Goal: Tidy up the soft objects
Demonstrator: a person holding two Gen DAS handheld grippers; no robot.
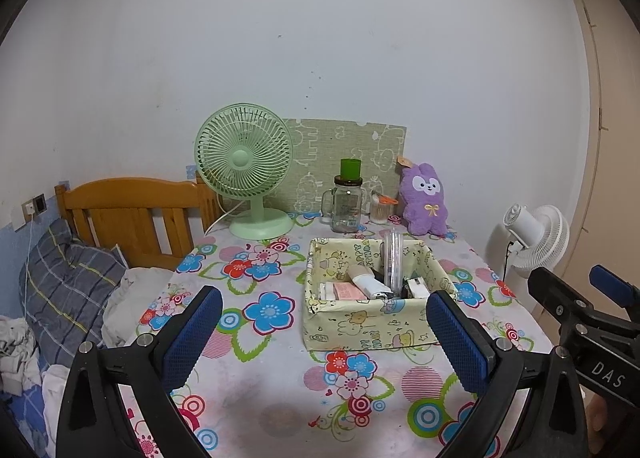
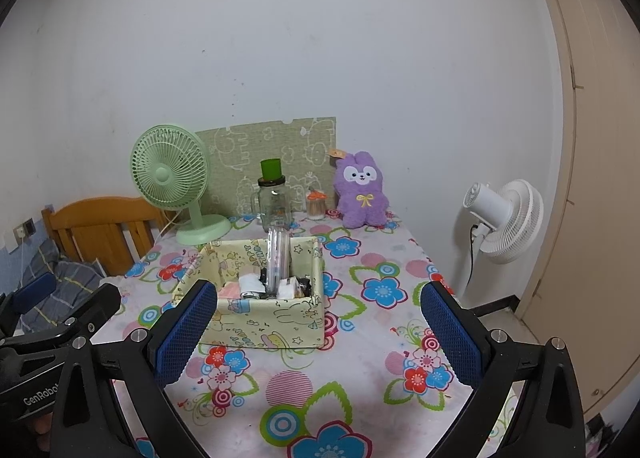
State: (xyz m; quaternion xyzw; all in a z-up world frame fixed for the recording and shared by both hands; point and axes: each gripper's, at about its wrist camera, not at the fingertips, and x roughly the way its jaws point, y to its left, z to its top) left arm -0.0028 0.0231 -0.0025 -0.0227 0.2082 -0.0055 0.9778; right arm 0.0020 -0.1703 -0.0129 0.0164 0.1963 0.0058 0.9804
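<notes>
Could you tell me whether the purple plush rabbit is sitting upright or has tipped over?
Upright. The purple plush rabbit stands on the table by the wall, ears up, face forward.

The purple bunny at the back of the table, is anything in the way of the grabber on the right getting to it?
Mostly no. The right hand-held gripper is open, and the fabric box sits slightly left of its straight line to the purple bunny. To the right of the box only bare flowered tablecloth lies between them.
</notes>
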